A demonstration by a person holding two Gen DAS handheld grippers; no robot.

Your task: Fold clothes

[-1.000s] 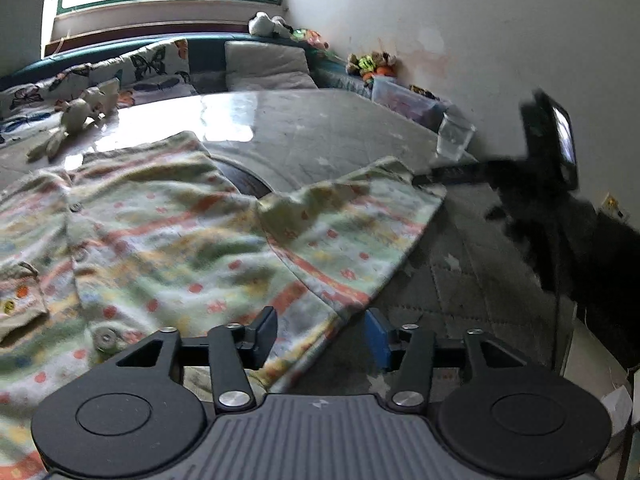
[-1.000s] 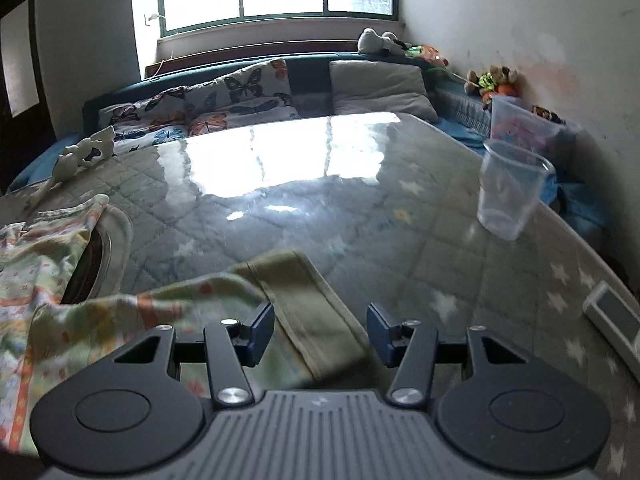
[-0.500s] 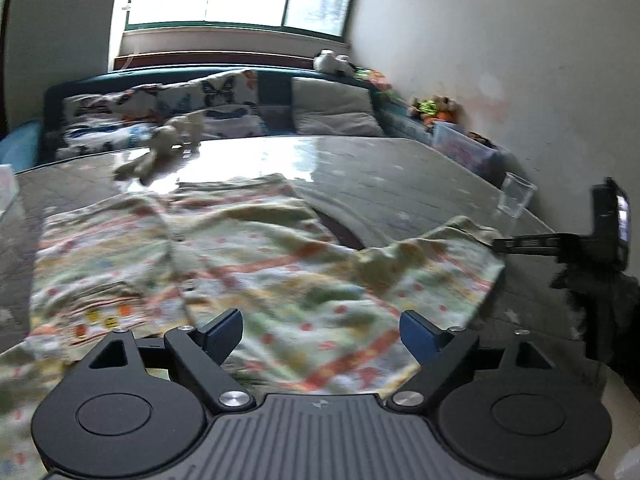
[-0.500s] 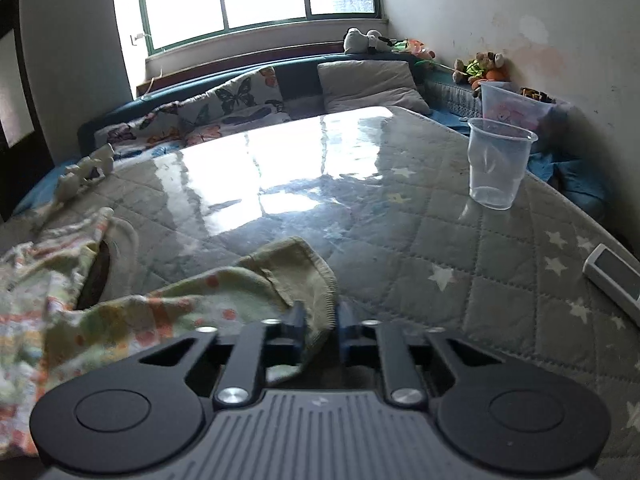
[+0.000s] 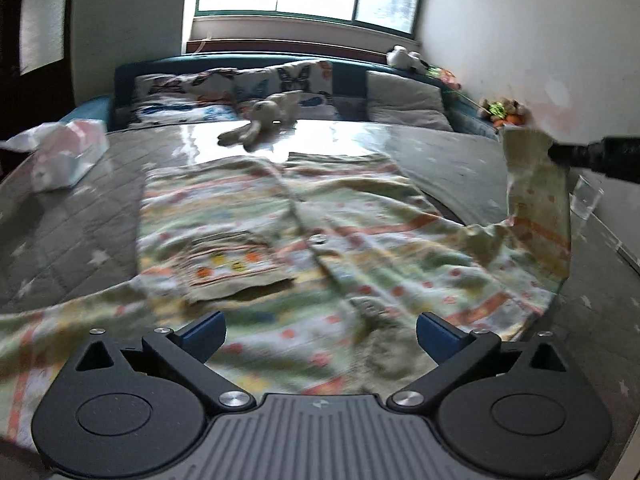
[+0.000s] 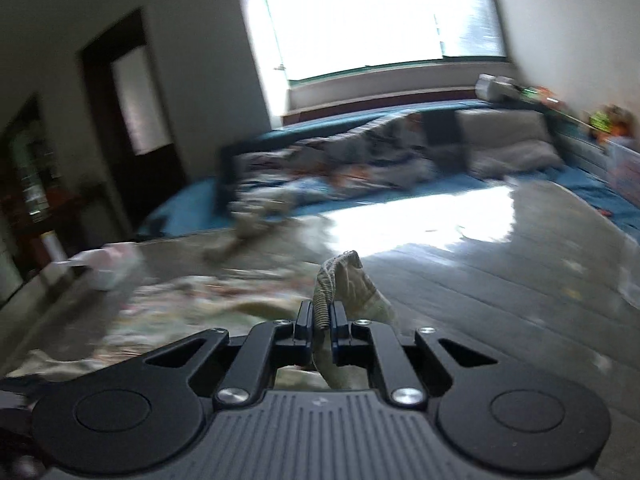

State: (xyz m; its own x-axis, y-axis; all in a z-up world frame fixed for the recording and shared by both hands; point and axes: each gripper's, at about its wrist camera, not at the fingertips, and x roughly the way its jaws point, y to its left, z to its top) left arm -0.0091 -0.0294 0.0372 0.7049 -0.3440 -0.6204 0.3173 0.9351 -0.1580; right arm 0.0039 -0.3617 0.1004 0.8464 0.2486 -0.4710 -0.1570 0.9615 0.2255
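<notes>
We hold the left gripper with its jaws spread wide and nothing in them, low over the near hem of the shirt spread on the table. Our right gripper is clamped on the sleeve cuff, lifted off the table. A plush toy, blurred, seems to lie beyond the shirt.
</notes>
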